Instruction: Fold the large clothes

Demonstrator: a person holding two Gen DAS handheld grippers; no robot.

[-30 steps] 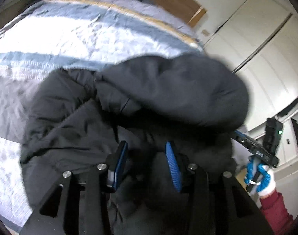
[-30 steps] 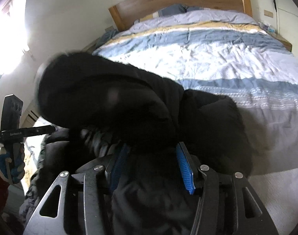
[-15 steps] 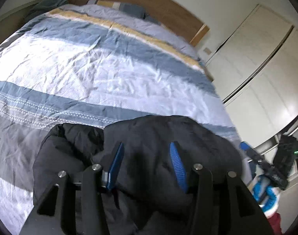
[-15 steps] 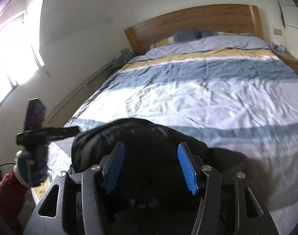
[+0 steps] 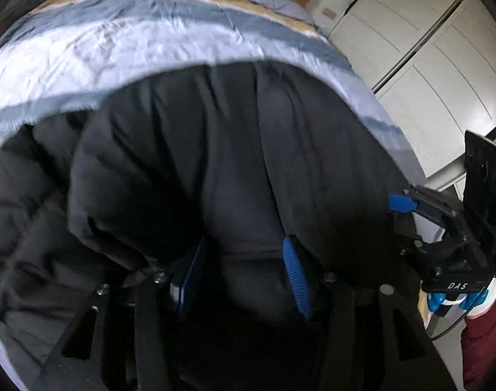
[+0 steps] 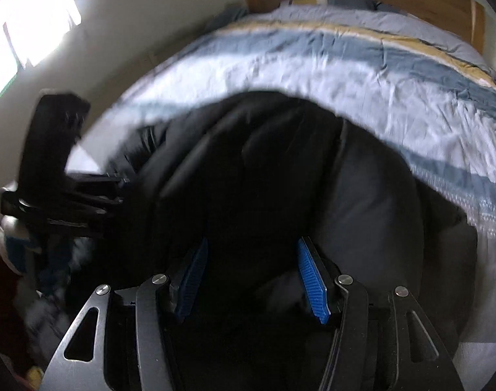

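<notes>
The black padded jacket (image 5: pixel 215 169) is lying bunched on the striped duvet (image 5: pixel 124 42) at the near end of the bed, filling the lower half of both wrist views from about 9 o'clock round to 3 o'clock.

Starting at the left: the left gripper (image 5: pixel 241 277) is pointing steeply down with a thick roll of jacket bulging up between its 2 blue pads. Its jaws have just been opening a little. The cloth is filling the gap and the pads appear to be pressing into it, so I judge it to be pinching the jacket. At 3 o'clock in that view the other tool is poking in beside the jacket's edge, with a dark red sleeve (image 5: pixel 486 335) below it.

Moving right: the right gripper (image 6: pixel 251 277) is also biting into a dark fold of the jacket, its jaws about half spread around the bulk. At 9 o'clock there, the left tool is showing, blurred.

Judging the step as carrying a folded-over edge across the body, doing it well is calling for both tools travelling together at an even height, keeping the padding taut between them so the fold is landing straight rather than slumping.

No containers are showing; the white wardrobe doors (image 5: pixel 420 75) at 2 o'clock are standing shut.
</notes>
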